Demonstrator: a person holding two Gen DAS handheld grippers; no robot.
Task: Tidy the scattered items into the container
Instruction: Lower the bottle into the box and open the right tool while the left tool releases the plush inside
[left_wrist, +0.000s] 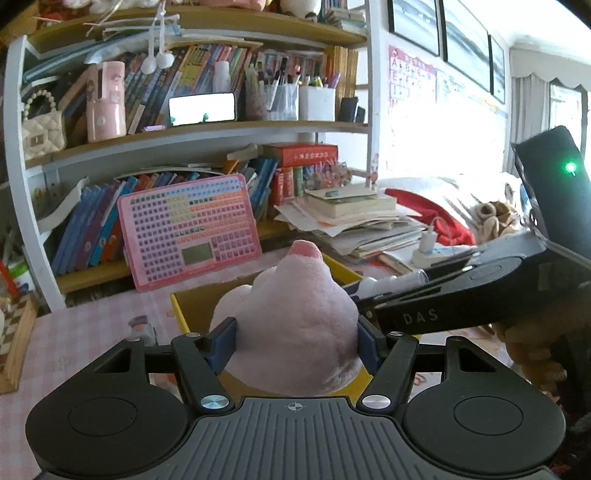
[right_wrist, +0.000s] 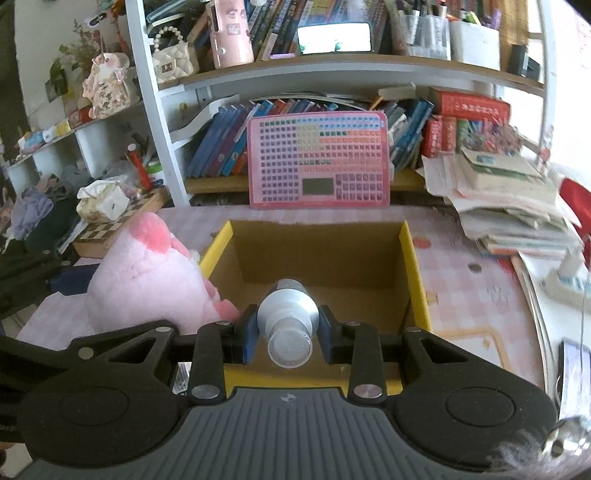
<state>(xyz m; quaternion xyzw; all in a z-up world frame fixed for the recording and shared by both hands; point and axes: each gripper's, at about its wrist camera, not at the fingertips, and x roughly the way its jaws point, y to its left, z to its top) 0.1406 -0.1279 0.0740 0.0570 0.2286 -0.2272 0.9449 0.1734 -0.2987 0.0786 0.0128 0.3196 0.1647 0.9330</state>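
Observation:
My left gripper (left_wrist: 297, 341) is shut on a pink plush toy (left_wrist: 295, 325), its blue pads pressing both sides; the toy hides most of the yellow-rimmed cardboard box (left_wrist: 183, 314) behind it. In the right wrist view my right gripper (right_wrist: 288, 332) is shut on a silver bottle (right_wrist: 288, 314) with a clear cap, held over the near edge of the open box (right_wrist: 415, 280). The box's inside looks bare. The plush toy (right_wrist: 147, 280) hangs just left of the box there, and the right gripper (left_wrist: 424, 291) reaches in from the right in the left wrist view.
A pink keyboard toy (right_wrist: 318, 160) leans on the bookshelf behind the box. A stack of books and papers (right_wrist: 509, 199) lies to the right, a chessboard (right_wrist: 110, 229) with a tissue pack to the left. A pink checked cloth (right_wrist: 469, 280) covers the table. A hand (left_wrist: 532, 350) grips the right tool.

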